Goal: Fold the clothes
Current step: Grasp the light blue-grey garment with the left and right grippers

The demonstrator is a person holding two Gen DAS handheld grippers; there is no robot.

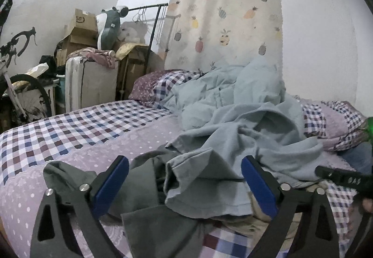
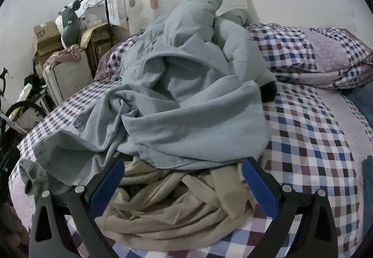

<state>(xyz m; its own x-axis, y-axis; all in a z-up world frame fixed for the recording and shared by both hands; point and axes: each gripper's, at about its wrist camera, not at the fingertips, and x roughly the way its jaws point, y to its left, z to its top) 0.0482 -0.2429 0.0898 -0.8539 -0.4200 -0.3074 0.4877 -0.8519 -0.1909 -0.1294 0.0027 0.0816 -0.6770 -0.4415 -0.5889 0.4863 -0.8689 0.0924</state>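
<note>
Your left gripper [image 1: 184,178] stands wide, its blue pads on either side of a hem of the pale blue garment [image 1: 233,132] and closing on nothing. Your right gripper [image 2: 181,184] is just as wide, hanging over the beige garment [image 2: 177,206], and it too holds nothing. All the clothes lie in one crumpled heap on the checked bed sheet [image 2: 310,141]: pale blue on top, beige under its near edge, a dark grey-green piece [image 1: 149,188] at the left. None of them lies flat or folded here.

As I judge it, you are at the point of taking one piece out of the heap. That calls for picking a single edge or corner, closing on that layer alone, and lifting it free of the pieces overlapping it. Watch that the blue hem and the grey-green cloth, which touch between your left fingers, do not come up together.

The left view shows the grey-green piece plainly, plus bare sheet to the left where a garment could be spread; the beige is only a sliver there. The right view lays the beige twists open and shows a small dark object [image 2: 269,92] beside the bedding, which I cannot identify.
</note>
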